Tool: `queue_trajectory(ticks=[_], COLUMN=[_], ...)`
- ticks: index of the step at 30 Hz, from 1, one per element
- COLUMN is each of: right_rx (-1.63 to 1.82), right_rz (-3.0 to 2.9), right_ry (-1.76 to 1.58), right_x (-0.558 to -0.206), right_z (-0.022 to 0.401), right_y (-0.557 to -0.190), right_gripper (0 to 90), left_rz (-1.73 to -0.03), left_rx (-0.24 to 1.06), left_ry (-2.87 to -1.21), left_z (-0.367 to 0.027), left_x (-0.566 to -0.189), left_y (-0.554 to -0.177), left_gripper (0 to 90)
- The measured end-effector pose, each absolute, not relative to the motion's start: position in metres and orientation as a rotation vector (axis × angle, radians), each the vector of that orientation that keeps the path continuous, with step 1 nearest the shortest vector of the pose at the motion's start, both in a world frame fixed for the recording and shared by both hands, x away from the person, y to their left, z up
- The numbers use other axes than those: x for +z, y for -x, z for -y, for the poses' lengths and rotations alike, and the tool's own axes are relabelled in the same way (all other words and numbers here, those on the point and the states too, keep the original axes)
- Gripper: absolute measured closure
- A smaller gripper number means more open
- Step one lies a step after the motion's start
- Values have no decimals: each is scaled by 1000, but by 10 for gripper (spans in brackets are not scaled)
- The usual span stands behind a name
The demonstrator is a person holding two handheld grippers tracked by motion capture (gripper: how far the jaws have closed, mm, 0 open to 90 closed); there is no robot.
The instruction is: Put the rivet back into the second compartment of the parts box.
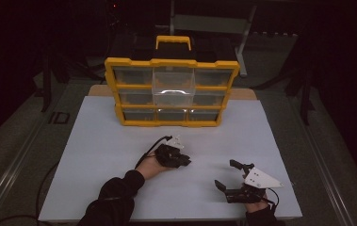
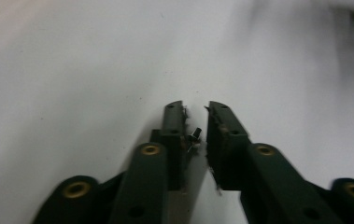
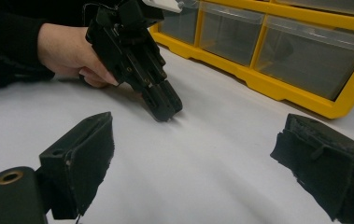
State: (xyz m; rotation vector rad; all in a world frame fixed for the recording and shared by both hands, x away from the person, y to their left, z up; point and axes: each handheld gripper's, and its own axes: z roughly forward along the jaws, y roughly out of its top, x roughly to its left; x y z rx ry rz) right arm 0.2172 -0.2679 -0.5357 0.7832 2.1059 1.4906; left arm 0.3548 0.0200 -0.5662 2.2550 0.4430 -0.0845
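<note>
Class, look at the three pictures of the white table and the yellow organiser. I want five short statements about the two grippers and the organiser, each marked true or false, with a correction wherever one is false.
1. The left gripper has its jaws closed on a small dark part, tips down at the white table. True.
2. The right gripper is clamped on a drawer. False: its jaws stand wide apart with nothing between them.
3. The yellow organiser stands at the far side of the table, drawers facing the person. True.
4. The organiser lies flat on its back. False: it stands upright, handle on top.
5. The two grippers touch each other. False: they are apart.
</note>
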Motion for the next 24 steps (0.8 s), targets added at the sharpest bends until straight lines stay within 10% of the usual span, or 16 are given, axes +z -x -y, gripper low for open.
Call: queue_trajectory(ticks=[24], right_rx=[1487], right_rz=[-2098], right_ry=[-784], right_x=[-535], right_z=[268], right_y=[-217], right_gripper=[101], left_rz=[-380], left_rx=[-61], left_ry=[-2207], left_z=[-41], left_x=[-507], left_y=[-336], left_gripper=[821])
